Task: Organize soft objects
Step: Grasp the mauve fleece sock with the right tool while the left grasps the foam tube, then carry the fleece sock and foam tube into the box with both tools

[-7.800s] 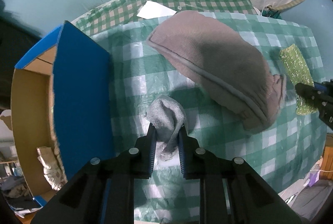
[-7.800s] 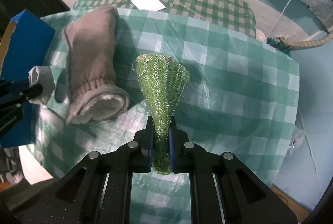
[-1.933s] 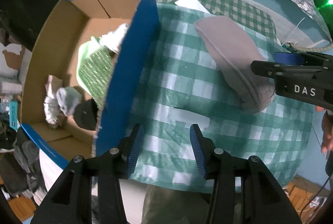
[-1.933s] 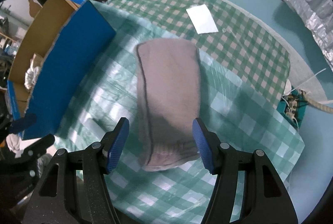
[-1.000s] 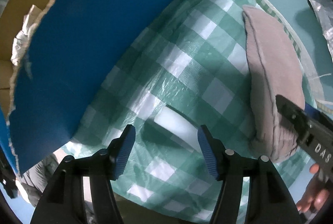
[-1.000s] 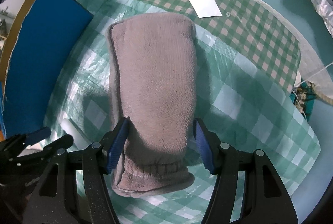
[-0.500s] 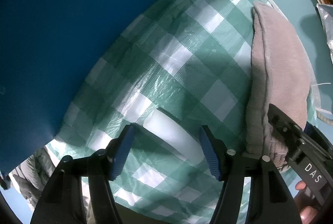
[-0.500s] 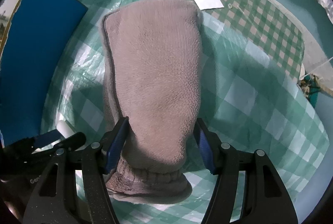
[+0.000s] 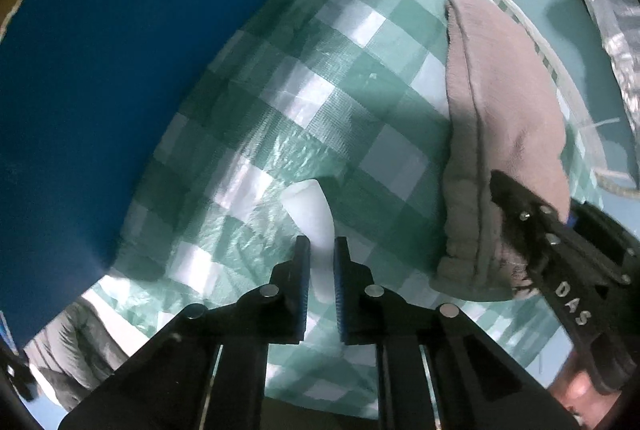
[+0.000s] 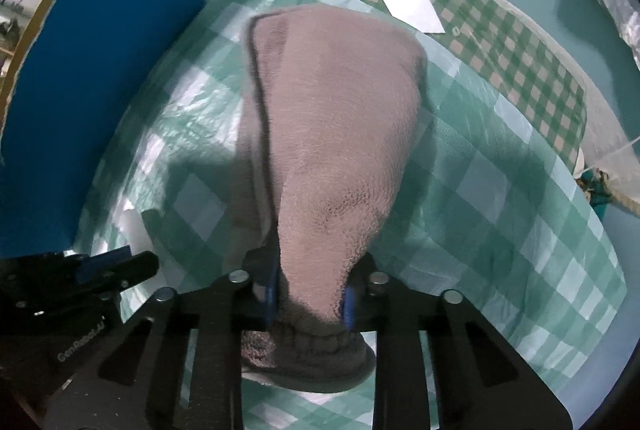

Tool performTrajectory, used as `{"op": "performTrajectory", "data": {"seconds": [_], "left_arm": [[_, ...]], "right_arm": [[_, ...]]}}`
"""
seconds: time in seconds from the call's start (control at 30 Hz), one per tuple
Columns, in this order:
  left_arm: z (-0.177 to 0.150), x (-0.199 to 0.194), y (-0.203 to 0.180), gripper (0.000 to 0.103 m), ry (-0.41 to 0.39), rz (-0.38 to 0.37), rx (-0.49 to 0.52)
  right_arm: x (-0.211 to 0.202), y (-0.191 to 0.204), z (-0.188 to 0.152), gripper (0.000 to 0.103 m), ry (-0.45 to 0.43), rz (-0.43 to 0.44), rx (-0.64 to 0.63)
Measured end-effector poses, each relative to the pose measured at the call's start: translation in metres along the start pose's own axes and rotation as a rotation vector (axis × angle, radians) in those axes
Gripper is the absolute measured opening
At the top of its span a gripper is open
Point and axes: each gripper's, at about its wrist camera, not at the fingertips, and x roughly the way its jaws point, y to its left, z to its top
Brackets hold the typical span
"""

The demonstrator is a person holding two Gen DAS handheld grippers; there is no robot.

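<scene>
A grey fleece sock (image 10: 340, 134) lies lengthwise on the green checked cloth (image 10: 500, 190). My right gripper (image 10: 308, 282) points down over its cuff end; its jaws are closing and its pads squeeze the sock into a narrow ridge. In the left wrist view the sock (image 9: 508, 102) lies at the right, with the right gripper (image 9: 516, 206) on its near end. My left gripper (image 9: 318, 250) is shut on a small white soft piece (image 9: 312, 214), which curves up from the cloth (image 9: 304, 102). That piece (image 10: 134, 226) shows by the left gripper (image 10: 136, 264) at the lower left of the right wrist view.
A blue-sided cardboard box (image 9: 120, 70) stands close on the left of the cloth; its blue wall (image 10: 92, 90) shows in the right wrist view. A white card (image 10: 412, 4) lies at the far end. Silver foil (image 9: 616, 42) sits beyond the table on the right.
Both grippers went from wide open to closed. The left one took hold of the white piece, which now bends upward. The right one sank slightly and pinched the sock's cuff end.
</scene>
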Motion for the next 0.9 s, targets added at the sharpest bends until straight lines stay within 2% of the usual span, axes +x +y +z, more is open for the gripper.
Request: {"op": "performTrajectory", "data": {"seconds": [0.3,0.63,0.9], "left_arm": [[-0.011,-0.016,0.0,0.011,-0.049,0.062,0.144],[-0.034,-0.04,-0.031,0.011,-0.14,0.138,0.315],[-0.045,-0.052,-0.038,0.011,-0.197,0.19,0.445]], "right_arm": [[-0.02,-0.001,-0.021,0.017,-0.009,0.007,-0.023],[-0.043,-0.01,-0.045,0.017,-0.033,-0.01,-0.021],[-0.072,-0.011,-0.06,0.017,-0.072,-0.02,-0.006]]}}
